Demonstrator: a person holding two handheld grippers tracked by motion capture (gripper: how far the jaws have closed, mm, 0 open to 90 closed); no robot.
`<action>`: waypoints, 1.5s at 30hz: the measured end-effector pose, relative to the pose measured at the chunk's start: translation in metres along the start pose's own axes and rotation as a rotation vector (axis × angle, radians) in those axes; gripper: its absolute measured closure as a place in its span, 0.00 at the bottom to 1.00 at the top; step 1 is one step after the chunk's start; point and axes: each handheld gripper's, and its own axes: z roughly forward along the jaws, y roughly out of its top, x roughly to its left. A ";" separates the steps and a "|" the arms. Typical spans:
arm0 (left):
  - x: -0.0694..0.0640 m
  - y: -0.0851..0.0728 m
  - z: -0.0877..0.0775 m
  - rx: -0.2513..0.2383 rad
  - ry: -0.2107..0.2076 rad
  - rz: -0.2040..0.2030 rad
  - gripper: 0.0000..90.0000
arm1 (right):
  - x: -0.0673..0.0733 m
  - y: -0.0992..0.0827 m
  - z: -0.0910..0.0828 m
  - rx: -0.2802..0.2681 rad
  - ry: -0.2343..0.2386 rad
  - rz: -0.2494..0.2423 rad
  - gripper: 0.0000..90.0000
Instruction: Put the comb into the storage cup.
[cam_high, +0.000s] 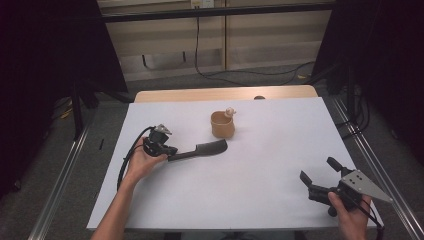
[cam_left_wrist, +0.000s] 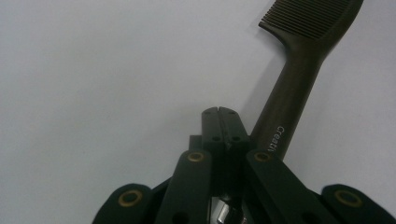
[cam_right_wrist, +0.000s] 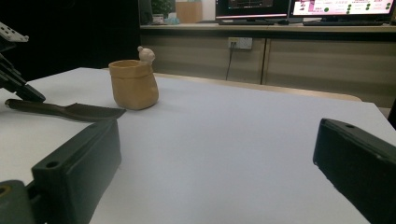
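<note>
Step in hand, as judged: pickup of the dark plastic comb with long handle (cam_high: 198, 149), lying flat on the white tabletop (cam_high: 250, 190), teeth end pointing toward the small tan clay pot with a tiny pale figure on its rim (cam_high: 222, 124).

Left hand-held gripper (cam_high: 172, 154): low at the handle end of the comb. In the left gripper view, jaws pressed together tip to tip, nothing between them; comb handle (cam_left_wrist: 280, 116) running just beside the right jaw, outside the grip. Touching or merely alongside: cannot tell. Comb not grasped, not lifted.

Right hand-held gripper (cam_high: 316, 173): near the front right corner of the tabletop, well apart from comb and pot. Jaws spread wide, empty, with bare tabletop between them in the right gripper view. Pot (cam_right_wrist: 134, 84) and comb (cam_right_wrist: 65, 111) visible beyond, comb head just beside the pot's base but apart from it.

Progress estimate: early; comb resting fully on the tabletop, pot upright and empty as far as visible.

Next move calls for: opening the left jaws, shifting sideways so the handle sits between the pads, then closing across the narrow handle. Thin, flat handle against the surface, so a low approach needed; risk of the comb sliding or pivoting toward the pot if nudged by a shut jaw.
</note>
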 end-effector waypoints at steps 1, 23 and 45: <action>0.000 0.000 0.000 0.000 0.001 -0.001 1.00 | 0.000 0.000 0.000 0.000 0.001 0.000 0.00; 0.004 -0.001 -0.028 -0.243 0.049 0.001 0.60 | 0.000 0.000 0.000 -0.002 0.002 0.000 0.00; -0.018 -0.007 -0.058 -0.316 0.118 0.052 0.04 | 0.000 0.001 0.000 -0.006 0.001 -0.005 0.00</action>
